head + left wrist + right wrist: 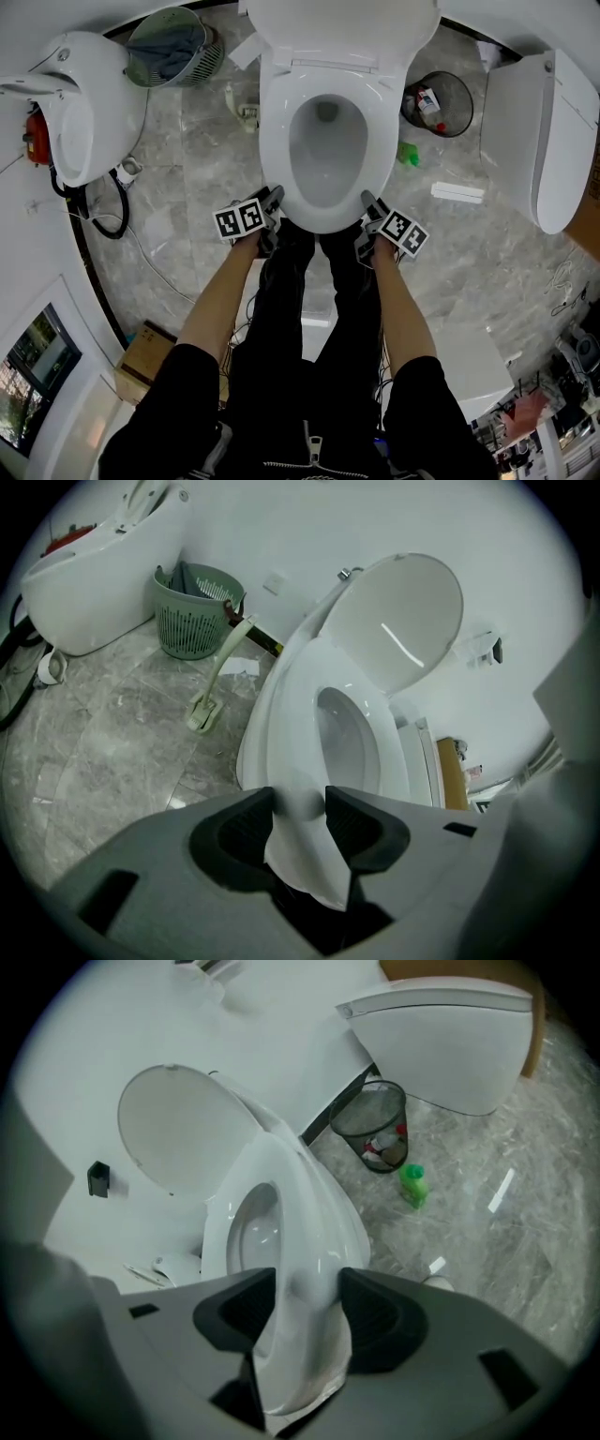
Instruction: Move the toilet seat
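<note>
though lid (403, 621) up, toilet seat (274, 141) front rim clamped in left gripper (300, 799) and right gripper (307, 1283) jaws

My left tongs (300, 813) and right tongs (309, 1302) are grey with black pads (244, 832); their cubes (240, 220) carry black-and-white square markers. The toilet seat (277, 131) is glossy white, the floor (206, 159) grey veined marble, the basket (211, 61) pale green, the bin (459, 103) black mesh.
</note>
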`<state>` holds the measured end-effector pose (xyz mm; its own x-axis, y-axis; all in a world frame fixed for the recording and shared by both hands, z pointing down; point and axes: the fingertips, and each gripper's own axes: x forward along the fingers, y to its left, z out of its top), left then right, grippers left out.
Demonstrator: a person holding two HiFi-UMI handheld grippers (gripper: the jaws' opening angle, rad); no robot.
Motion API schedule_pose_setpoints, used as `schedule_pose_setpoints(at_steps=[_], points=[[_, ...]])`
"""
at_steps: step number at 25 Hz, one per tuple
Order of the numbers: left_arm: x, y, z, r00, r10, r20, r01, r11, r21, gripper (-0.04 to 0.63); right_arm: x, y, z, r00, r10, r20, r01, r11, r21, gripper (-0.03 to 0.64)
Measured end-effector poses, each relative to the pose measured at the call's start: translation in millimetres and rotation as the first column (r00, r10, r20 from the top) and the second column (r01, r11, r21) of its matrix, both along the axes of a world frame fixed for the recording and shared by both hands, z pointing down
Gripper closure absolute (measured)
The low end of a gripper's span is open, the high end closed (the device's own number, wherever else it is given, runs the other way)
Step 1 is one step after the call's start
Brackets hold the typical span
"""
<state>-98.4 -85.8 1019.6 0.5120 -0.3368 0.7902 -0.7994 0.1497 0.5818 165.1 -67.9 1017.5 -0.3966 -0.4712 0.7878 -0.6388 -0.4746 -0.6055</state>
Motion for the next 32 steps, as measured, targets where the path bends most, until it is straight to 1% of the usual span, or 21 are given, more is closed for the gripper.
schedule_pose_setpoints(at_steps=[2, 6, 9, 15, 19, 21, 23, 27, 30, 32], points=[[-0.7, -0.5, -16.3, 1.000, -0.010, 0.001, 0.010, 1.000, 0.004, 0.425, 1.0, 0.0, -15.7, 1.000, 0.001, 0.022, -0.001, 1.000, 0.002, 0.416], [0.2, -6.9, -54.5, 0.999, -0.049, -0.002, 0.049, 0.998, 0.026, 0.425, 6.9, -2.2, -51.4, 0.998, -0.007, 0.058, 0.008, 1.000, -0.004, 0.462], [-0.1, -15.3, -85.8, 0.996, -0.085, -0.005, 0.085, 0.995, 0.044, 0.425, 8.7, -9.2, -81.7, 0.995, -0.021, 0.096, 0.021, 1.000, -0.004, 0.457], [1.0, -46.3, -148.6, 0.986, -0.168, -0.023, 0.169, 0.981, 0.096, 0.423, 11.0, -37.3, -144.5, 0.986, -0.080, 0.149, 0.076, 0.997, 0.035, 0.456], [5.4, -63.0, -180.6, 0.978, -0.207, 0.008, 0.205, 0.975, 0.091, 0.420, 15.4, -51.8, -178.7, 0.976, -0.119, 0.184, 0.115, 0.993, 0.035, 0.461], [6.9, -72.9, -193.6, 0.974, -0.224, 0.023, 0.221, 0.971, 0.095, 0.417, 17.4, -60.5, -191.9, 0.974, -0.124, 0.191, 0.119, 0.992, 0.039, 0.456], [5.2, -82.2, -204.9, 0.965, -0.261, 0.015, 0.258, 0.960, 0.108, 0.419, 17.3, -69.1, -202.2, 0.972, -0.119, 0.204, 0.111, 0.992, 0.052, 0.454], [4.8, -98.2, -223.5, 0.940, -0.340, -0.037, 0.342, 0.932, 0.122, 0.414, 20.1, -83.4, -220.5, 0.968, -0.112, 0.225, 0.097, 0.992, 0.080, 0.436], [2.9, -115.3, -241.0, 0.919, -0.388, -0.074, 0.395, 0.908, 0.139, 0.407, 20.7, -100.1, -238.4, 0.963, -0.073, 0.259, 0.045, 0.993, 0.113, 0.433], [1.1, -131.1, -253.2, 0.906, -0.411, -0.105, 0.423, 0.893, 0.157, 0.402, 20.7, -115.1, -250.5, 0.963, -0.045, 0.266, 0.010, 0.991, 0.131, 0.433]])
